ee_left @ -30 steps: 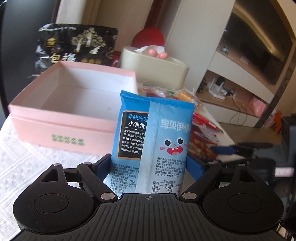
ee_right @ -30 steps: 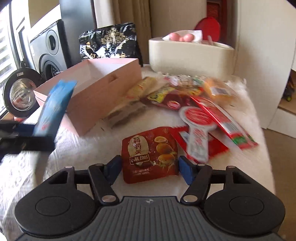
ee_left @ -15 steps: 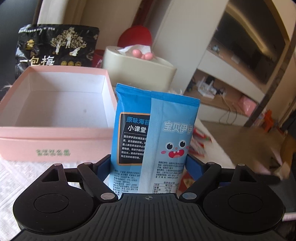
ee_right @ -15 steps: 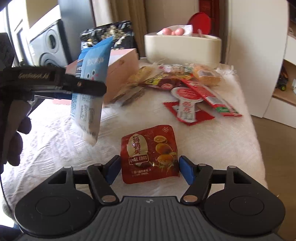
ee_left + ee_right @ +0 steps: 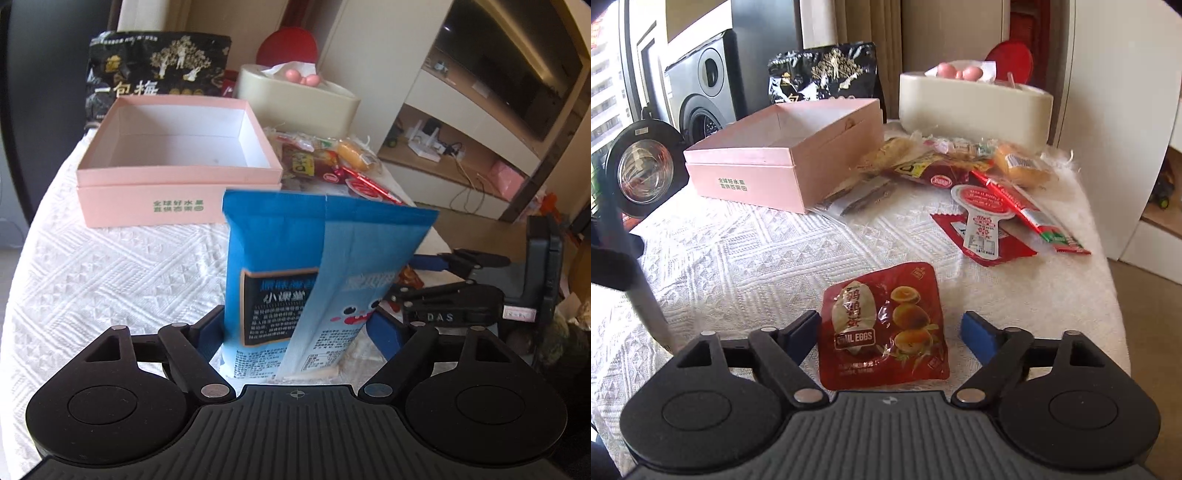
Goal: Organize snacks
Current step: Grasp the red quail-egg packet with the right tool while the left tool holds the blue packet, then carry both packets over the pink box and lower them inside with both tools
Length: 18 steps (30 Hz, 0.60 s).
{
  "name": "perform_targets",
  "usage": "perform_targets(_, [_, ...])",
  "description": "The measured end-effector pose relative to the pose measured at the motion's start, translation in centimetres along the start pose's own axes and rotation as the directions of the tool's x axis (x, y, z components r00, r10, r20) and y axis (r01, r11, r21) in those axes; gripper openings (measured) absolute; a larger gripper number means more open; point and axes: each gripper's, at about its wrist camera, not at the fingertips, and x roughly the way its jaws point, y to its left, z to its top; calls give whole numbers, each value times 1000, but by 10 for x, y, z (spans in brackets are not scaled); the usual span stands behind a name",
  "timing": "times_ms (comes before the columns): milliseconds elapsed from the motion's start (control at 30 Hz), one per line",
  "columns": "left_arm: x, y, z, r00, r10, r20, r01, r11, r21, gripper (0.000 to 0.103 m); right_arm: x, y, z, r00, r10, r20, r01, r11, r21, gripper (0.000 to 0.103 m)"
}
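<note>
Snack sorting is underway: the left gripper has its jaws clamped on a tall blue foil snack packet, held upright just short of the open pink cardboard box. To finish well, carry it over the box's near wall, tip it flat, then release. The right gripper has just been widening its jaws, now apart around a red quail-egg pouch lying on the white textured surface
</note>
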Motion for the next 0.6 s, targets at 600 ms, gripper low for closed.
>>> perform_targets(600, [-91,13,88,975,82,206,-104,989,103,85,-101,65,94,952,196,236,-149,968,-201,70])
